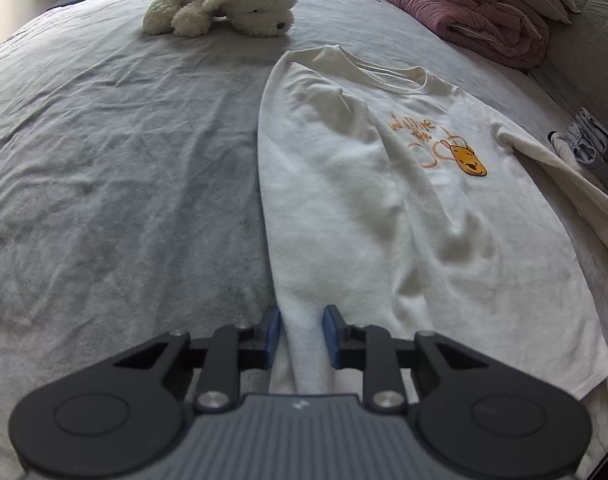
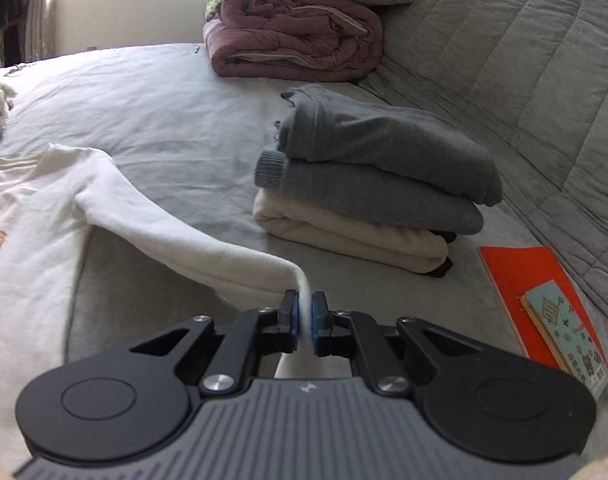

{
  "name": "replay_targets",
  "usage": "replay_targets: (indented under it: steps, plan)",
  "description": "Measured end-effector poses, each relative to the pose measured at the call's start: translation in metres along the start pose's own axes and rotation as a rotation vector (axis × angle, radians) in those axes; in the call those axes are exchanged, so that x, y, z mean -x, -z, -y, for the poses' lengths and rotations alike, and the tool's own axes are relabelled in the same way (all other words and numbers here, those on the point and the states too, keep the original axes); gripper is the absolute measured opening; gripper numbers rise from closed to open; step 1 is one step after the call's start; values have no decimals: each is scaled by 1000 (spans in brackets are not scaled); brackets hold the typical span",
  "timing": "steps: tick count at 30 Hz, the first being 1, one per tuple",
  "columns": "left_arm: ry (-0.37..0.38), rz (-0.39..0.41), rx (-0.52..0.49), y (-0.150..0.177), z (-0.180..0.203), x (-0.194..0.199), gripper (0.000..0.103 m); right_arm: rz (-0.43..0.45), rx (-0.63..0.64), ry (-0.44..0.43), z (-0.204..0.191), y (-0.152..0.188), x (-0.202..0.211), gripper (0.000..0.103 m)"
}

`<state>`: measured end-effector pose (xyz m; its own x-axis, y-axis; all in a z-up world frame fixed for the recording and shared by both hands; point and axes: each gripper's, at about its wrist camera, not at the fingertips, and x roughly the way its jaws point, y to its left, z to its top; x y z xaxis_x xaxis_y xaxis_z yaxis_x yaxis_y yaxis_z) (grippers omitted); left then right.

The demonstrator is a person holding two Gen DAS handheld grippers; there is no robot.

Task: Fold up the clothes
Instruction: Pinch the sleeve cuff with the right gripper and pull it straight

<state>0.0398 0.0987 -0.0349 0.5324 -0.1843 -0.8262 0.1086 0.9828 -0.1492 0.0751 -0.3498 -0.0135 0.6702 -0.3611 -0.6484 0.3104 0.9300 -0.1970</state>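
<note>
A white long-sleeved shirt (image 1: pixel 344 184) with an orange bear print lies front up on the grey bed sheet (image 1: pixel 124 160). Its left side is folded in over the body. My left gripper (image 1: pixel 302 334) sits at the shirt's near hem, with a thick fold of the white cloth filling the gap between its blue pads. In the right wrist view the shirt's other sleeve (image 2: pixel 184 236) stretches out from the body to my right gripper (image 2: pixel 304 320), which is shut on the cuff end and holds it a little above the sheet.
A white plush toy (image 1: pixel 224 4) lies at the far side of the bed. A rolled pink quilt (image 2: pixel 296 32) and a stack of folded grey and cream clothes (image 2: pixel 376 184) sit by the quilted headboard (image 2: pixel 524 60). An orange book (image 2: pixel 524 276) lies at the right.
</note>
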Motion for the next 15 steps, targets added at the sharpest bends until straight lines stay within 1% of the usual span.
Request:
replay_targets:
  steps: [2,3,6,8,10,12,13,14,15]
  plan:
    - [-4,8,-10,-1,1,2,14,-34,-12,-12,1,3,-5,7]
    - [-3,13,-13,-1,1,3,8,-49,-25,-25,2,5,-6,7]
    - [-6,24,-18,-1,2,5,6,-66,-47,-58,2,7,-2,10]
    - [-5,27,-19,-1,2,7,6,-67,-46,-76,0,8,3,16]
    - [-2,30,-28,-1,2,9,6,-70,-45,-98,-2,8,10,18]
    - [0,30,-36,-1,3,8,8,-71,-44,-129,-5,8,17,25]
    - [-1,30,-36,-2,3,8,8,-70,-45,-145,-6,9,20,35]
    - [-1,31,-36,-2,2,7,8,-67,-43,-160,-8,9,24,41]
    - [-3,34,-34,-2,2,6,8,-64,-39,-174,-10,9,28,41]
